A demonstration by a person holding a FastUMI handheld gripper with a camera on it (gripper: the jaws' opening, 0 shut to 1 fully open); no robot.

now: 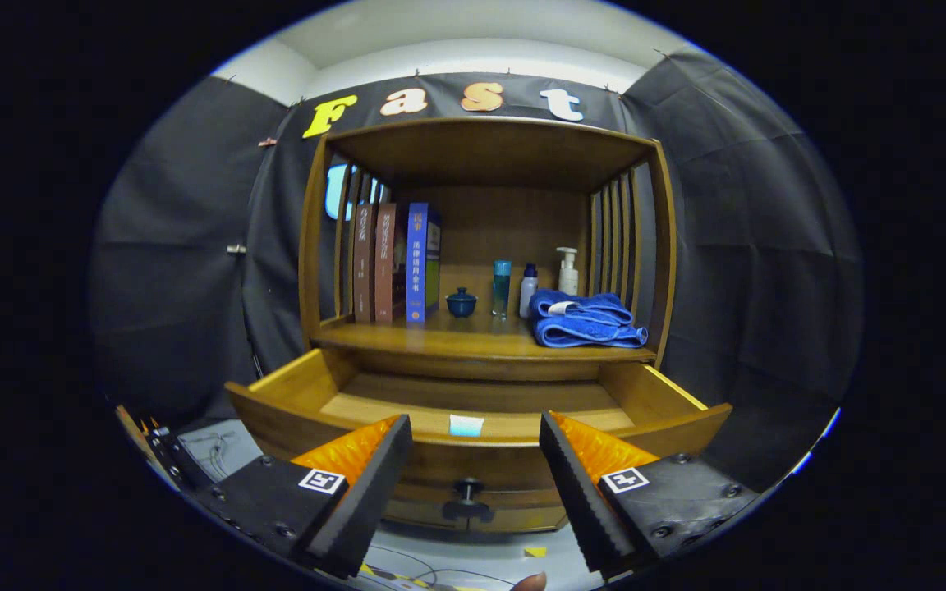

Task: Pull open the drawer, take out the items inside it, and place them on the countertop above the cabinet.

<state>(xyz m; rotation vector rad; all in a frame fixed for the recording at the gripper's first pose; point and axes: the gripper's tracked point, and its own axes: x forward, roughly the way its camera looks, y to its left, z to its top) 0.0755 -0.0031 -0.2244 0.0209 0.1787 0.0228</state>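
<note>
The wooden drawer [292, 386] stands pulled open below the countertop [473, 338] of the cabinet. Its dark knob [467, 492] sits on the front panel between my fingers. Inside the drawer I see bare wood and a small pale label [466, 424] on the front rim; any items lying lower are hidden by the front panel. My gripper [475, 447] is open, held just in front of the drawer front, with nothing between its fingers. A folded blue towel [586, 320] lies on the countertop at the right.
On the countertop stand three books [395, 263] at the left, a small dark blue lidded cup [461, 302], a teal bottle [502, 287], a white bottle [528, 289] and a pump bottle [567, 271]. Slatted side walls and a top board enclose the shelf.
</note>
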